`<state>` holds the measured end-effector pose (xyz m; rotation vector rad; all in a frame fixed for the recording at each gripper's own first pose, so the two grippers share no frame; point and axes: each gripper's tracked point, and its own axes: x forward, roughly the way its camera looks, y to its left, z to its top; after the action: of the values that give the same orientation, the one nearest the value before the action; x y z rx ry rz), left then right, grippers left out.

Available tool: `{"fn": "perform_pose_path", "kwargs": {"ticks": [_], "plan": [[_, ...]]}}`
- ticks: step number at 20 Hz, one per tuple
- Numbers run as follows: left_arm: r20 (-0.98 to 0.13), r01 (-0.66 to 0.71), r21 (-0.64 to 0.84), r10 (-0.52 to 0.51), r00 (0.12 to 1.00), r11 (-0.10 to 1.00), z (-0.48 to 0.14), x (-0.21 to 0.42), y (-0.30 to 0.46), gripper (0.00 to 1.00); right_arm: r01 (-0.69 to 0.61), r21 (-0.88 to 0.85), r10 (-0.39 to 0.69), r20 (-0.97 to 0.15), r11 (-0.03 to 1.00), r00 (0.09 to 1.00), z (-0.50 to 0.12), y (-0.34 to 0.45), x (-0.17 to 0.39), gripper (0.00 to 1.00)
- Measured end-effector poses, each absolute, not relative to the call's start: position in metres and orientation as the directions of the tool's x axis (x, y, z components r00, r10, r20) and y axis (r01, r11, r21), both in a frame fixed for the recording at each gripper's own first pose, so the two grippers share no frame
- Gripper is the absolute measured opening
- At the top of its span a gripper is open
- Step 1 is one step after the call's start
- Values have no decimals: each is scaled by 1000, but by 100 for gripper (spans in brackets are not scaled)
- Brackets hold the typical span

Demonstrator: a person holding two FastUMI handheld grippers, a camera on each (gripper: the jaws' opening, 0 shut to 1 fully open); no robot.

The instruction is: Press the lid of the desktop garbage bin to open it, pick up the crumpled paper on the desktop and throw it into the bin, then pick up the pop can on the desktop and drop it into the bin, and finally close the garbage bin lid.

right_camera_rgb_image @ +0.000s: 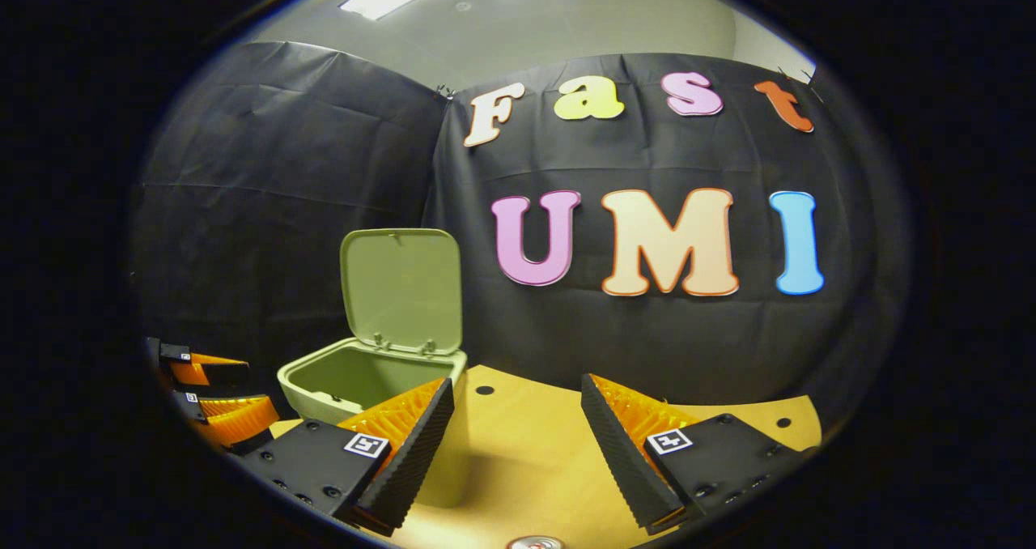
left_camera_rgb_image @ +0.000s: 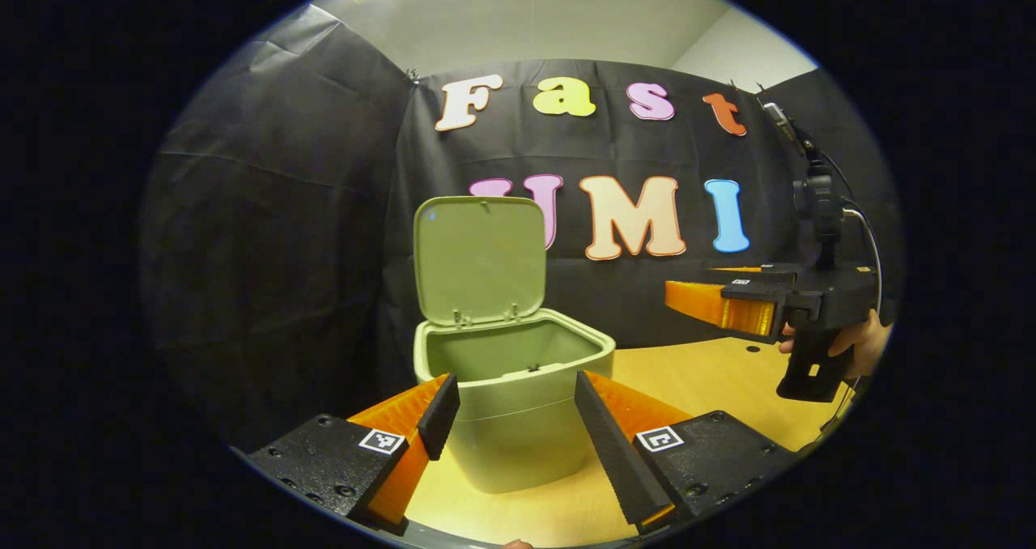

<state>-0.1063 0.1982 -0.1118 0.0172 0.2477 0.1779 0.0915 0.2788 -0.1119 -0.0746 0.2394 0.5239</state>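
The green desktop bin (left_camera_rgb_image: 518, 419) stands on the wooden table with its lid (left_camera_rgb_image: 479, 259) swung upright, showing a hollow inside. My left gripper (left_camera_rgb_image: 515, 387) is open, its fingers reaching to either side of the bin's front wall. My right gripper (left_camera_rgb_image: 688, 300), held by a hand (left_camera_rgb_image: 862, 342), hovers to the right of the bin above the table. In the right gripper view the bin (right_camera_rgb_image: 356, 379) sits at left with its lid (right_camera_rgb_image: 402, 290) up. The right gripper (right_camera_rgb_image: 516, 387) is open with nothing between its fingers. A pop can's top (right_camera_rgb_image: 534, 542) peeks in at the bottom edge.
The wooden table (right_camera_rgb_image: 534, 452) has small dark holes and stretches back to the black cloth wall just behind the bin. The left gripper (right_camera_rgb_image: 255, 389) shows at the far left beside the bin. A cable (left_camera_rgb_image: 866, 233) hangs from the right gripper's handle.
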Motion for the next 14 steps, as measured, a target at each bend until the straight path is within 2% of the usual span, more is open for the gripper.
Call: {"fn": "perform_pose_path", "kwargs": {"ticks": [3, 6, 9, 14], "plan": [[-258, -98, 34, 103, 961, 995, -119, -92, 158, 88, -445, -28, 422, -263, 895, 867, -114, 223, 90, 100], [-290, 17, 4, -15, 957, 1000, -132, -80, 106, 91, -384, -41, 357, -284, 922, 890, -118, 167, 87, 100], [-332, 103, -55, -115, 936, 993, -153, -70, 57, 88, -328, -37, 299, -324, 944, 898, -126, 116, 77, 100], [-400, 182, -109, -211, 892, 977, -201, -60, 0, 89, -225, -43, 192, -381, 973, 904, -135, 39, 57, 100]]}}
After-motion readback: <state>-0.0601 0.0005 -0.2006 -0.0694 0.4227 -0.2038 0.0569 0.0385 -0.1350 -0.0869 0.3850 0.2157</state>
